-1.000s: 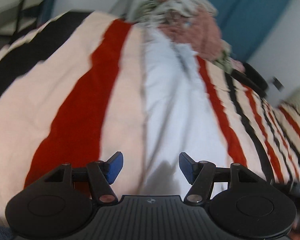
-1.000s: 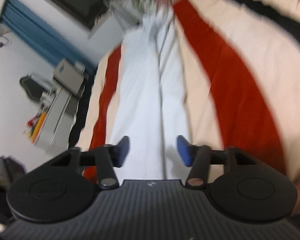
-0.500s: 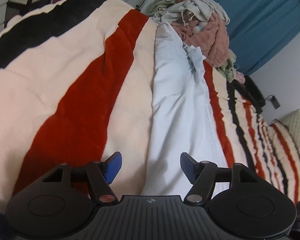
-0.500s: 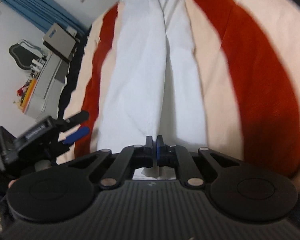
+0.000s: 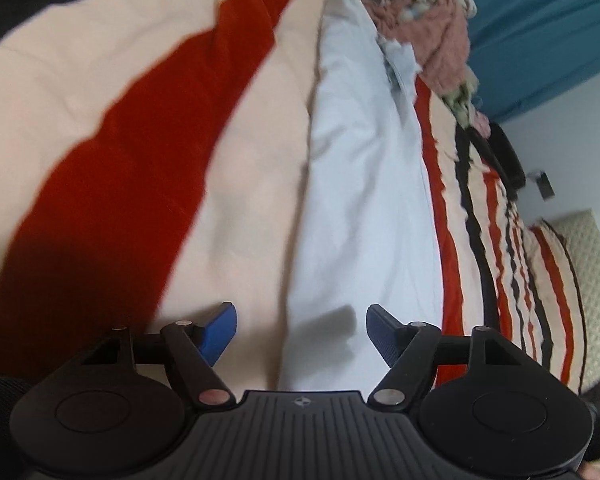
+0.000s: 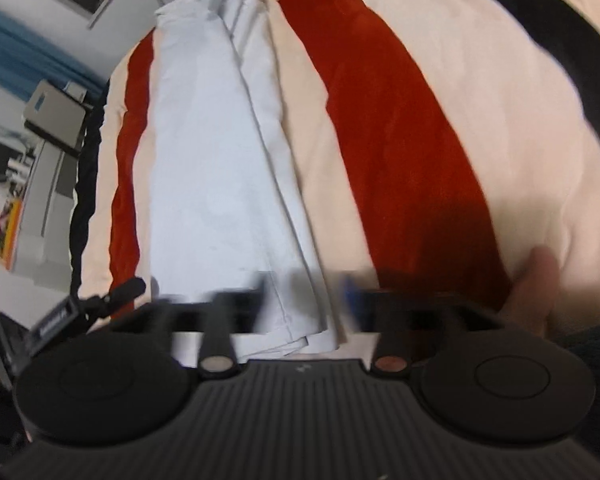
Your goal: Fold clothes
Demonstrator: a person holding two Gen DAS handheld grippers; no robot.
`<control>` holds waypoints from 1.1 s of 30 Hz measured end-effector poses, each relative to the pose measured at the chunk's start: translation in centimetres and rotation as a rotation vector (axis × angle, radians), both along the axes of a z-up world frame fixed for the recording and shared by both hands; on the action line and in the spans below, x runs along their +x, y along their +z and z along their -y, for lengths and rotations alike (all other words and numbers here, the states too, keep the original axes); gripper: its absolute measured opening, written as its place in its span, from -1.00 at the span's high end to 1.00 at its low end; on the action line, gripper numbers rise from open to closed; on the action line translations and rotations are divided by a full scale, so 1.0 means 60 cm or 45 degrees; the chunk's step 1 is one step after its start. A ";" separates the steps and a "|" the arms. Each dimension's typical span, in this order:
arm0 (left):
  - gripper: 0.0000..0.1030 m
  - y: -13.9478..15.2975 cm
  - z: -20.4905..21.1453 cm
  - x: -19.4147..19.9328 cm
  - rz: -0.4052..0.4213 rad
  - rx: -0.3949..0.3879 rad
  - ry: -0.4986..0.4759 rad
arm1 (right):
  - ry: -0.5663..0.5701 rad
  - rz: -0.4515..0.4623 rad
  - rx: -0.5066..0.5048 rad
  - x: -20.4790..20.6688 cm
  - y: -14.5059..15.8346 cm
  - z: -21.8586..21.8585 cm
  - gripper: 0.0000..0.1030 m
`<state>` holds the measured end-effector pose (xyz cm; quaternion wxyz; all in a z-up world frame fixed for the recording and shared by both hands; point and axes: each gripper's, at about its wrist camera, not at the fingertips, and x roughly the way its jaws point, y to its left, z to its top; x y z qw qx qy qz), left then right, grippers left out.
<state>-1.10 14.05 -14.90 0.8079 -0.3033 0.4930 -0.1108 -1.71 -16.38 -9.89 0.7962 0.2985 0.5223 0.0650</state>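
A long pale blue garment [image 5: 364,200] lies stretched along the striped blanket, folded lengthwise; it also shows in the right wrist view [image 6: 216,184]. My left gripper [image 5: 300,326] is open, its blue fingertips astride the garment's near left edge, just above the cloth. My right gripper [image 6: 306,300] is open and motion-blurred, its jaws apart over the garment's near folded corner [image 6: 296,336]. The left gripper shows at the lower left of the right wrist view [image 6: 80,312].
The red, cream and black striped blanket [image 5: 140,140] covers the bed. A heap of pink and greenish clothes [image 5: 432,28] lies at the far end. A blue curtain [image 5: 540,32] hangs behind. A grey desk unit [image 6: 48,168] stands beside the bed.
My right gripper shut on the garment's near edge half a second ago and has now opened, with the cloth lying between its jaws. My left gripper stayed open and tilted slightly.
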 end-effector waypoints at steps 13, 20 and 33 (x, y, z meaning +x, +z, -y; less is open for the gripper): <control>0.59 -0.022 0.032 -0.023 -0.046 0.002 -0.066 | 0.053 -0.101 0.136 0.012 -0.060 -0.031 0.05; 0.90 -0.005 -0.006 -0.045 0.057 -0.254 0.062 | 0.071 0.096 0.151 -0.043 -0.024 -0.050 0.78; 0.93 0.216 0.021 -0.105 0.333 -0.421 0.121 | -0.137 0.561 0.236 -0.109 0.197 0.008 0.80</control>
